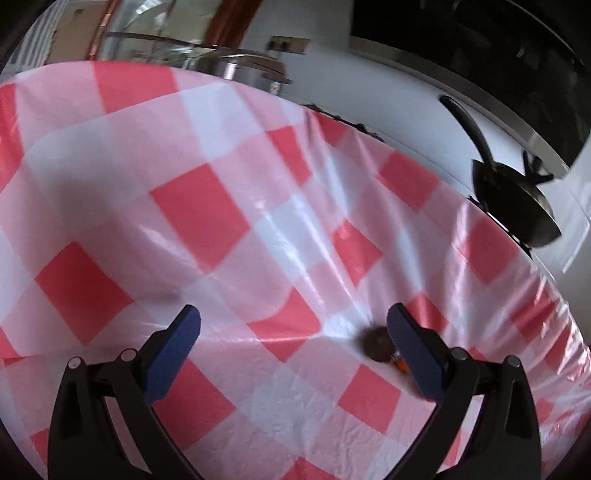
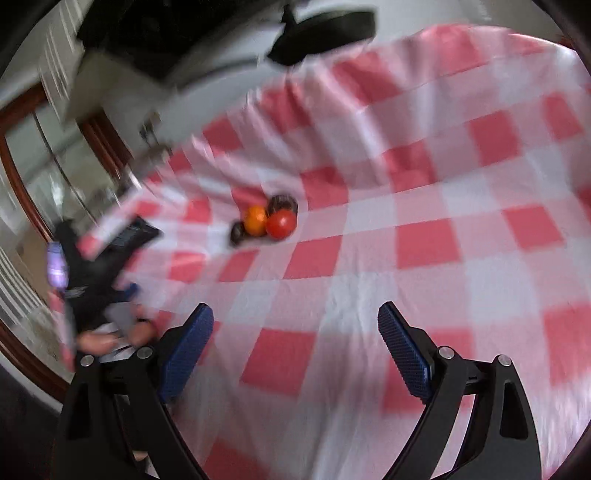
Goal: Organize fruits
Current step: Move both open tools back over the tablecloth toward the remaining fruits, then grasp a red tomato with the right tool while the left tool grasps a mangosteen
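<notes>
In the right wrist view, an orange fruit (image 2: 255,220), a red fruit (image 2: 281,224) and two dark round fruits (image 2: 283,204) (image 2: 236,233) lie clustered on the red-and-white checked cloth (image 2: 424,221). My right gripper (image 2: 295,325) is open and empty, well short of them. The left gripper shows at the left edge (image 2: 110,258), blurred. In the left wrist view, my left gripper (image 1: 293,325) is open; a dark round fruit (image 1: 376,341) lies by its right finger, with a bit of orange (image 1: 400,365) behind that finger.
A black frying pan (image 1: 513,199) sits past the cloth's far edge on a white counter. A steel pot with a glass lid (image 1: 229,62) stands at the back left. The pan also shows in the right wrist view (image 2: 325,29).
</notes>
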Motion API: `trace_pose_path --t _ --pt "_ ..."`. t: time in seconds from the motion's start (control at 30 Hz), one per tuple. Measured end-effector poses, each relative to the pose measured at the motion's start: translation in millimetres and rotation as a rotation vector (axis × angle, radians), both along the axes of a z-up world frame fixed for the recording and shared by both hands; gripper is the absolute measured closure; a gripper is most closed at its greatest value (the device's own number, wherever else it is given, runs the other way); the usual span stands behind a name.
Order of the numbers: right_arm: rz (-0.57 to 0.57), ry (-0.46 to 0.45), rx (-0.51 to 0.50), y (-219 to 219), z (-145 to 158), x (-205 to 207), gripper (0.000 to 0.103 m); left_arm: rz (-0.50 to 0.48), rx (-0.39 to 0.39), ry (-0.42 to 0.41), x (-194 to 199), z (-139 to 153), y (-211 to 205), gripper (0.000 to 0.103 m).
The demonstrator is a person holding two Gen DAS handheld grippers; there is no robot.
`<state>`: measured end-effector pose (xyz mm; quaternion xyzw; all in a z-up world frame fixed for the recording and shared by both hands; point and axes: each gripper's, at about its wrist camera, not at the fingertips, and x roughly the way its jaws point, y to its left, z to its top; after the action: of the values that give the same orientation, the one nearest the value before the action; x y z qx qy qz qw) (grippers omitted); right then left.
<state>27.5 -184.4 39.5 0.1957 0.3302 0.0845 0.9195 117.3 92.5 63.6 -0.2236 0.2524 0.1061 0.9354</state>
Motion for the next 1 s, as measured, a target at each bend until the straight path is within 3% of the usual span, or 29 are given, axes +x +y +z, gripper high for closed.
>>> trace_pose_path --t 0.1,0.17,0.23,0.53,0.57,0.6,0.63,0.8,1.0 --pt "0.026 0.035 -0.133 22.3 -1.8 55.4 0.015 0.04 -0.019 -0.004 -3.4 -0.9 8.0 0.002" --pt "0.06 0.066 -0.179 34.8 -4.2 91.8 0.022 0.066 -0.048 0.004 -4.7 -4.2 15.8 0.002" --pt "0.078 0.085 -0.217 44.7 -6.6 122.1 0.023 0.079 -0.072 0.028 -1.5 -8.4 20.0 0.002" --pt "0.189 0.146 -0.32 63.6 -17.3 182.0 0.036 0.035 -0.039 0.043 4.1 -9.5 8.5 0.002" --pt "0.195 0.146 -0.326 64.2 -17.5 182.7 0.04 0.03 -0.039 0.045 4.7 -9.9 8.3 0.002" --pt "0.197 0.14 -0.349 65.4 -17.0 180.1 0.06 0.023 -0.039 0.05 6.1 -10.5 7.5 0.002" --pt "0.198 0.132 -0.366 65.6 -16.4 176.0 0.063 0.019 -0.037 0.052 6.7 -10.7 6.9 0.002" --pt "0.126 0.041 -0.244 41.2 -4.0 119.3 0.063 -0.03 -0.024 0.058 9.8 -11.3 -0.5 0.002" --pt "-0.067 -0.013 0.013 -10.0 -13.2 48.5 0.063 -0.156 0.025 0.064 15.5 -10.6 -22.3 0.002"
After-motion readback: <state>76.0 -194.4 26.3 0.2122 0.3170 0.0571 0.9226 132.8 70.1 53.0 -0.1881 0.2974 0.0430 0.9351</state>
